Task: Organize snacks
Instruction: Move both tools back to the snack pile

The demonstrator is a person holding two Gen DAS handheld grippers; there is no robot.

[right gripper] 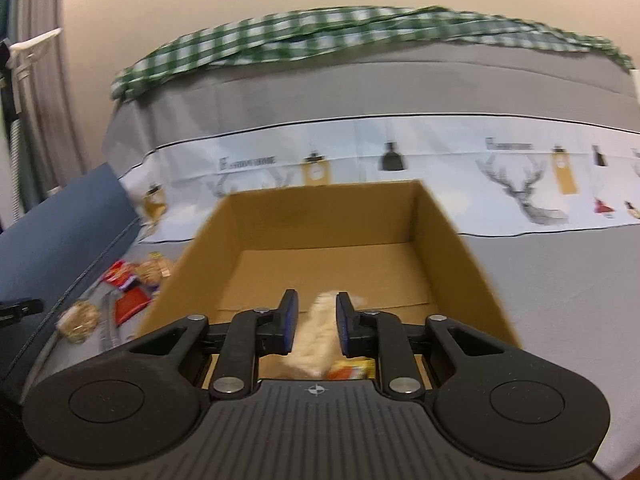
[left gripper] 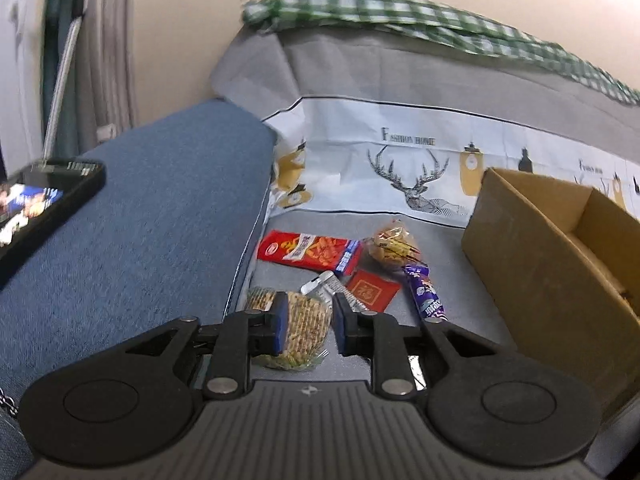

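In the left wrist view, my left gripper (left gripper: 310, 320) hovers low over a clear-wrapped round seeded biscuit packet (left gripper: 306, 332) lying on the grey seat. Its jaws are narrowly apart; the left finger overlaps the packet and the right pad stands just clear of it. Beyond it lie a long red packet (left gripper: 308, 254), a clear bag of yellow snacks (left gripper: 394, 246), a red square packet (left gripper: 372, 290), a silver packet (left gripper: 324, 282) and a purple bar (left gripper: 424, 292). My right gripper (right gripper: 317, 316) is shut on a pale snack packet (right gripper: 316, 336) above the open cardboard box (right gripper: 320, 216).
A yellow-orange packet (right gripper: 352, 370) lies in the box's near end. A blue sofa arm (left gripper: 140, 220) rises on the left with a lit phone (left gripper: 40, 204) on it. A deer-print cover (left gripper: 420, 184) drapes the backrest, with green checked cloth (left gripper: 400, 12) on top.
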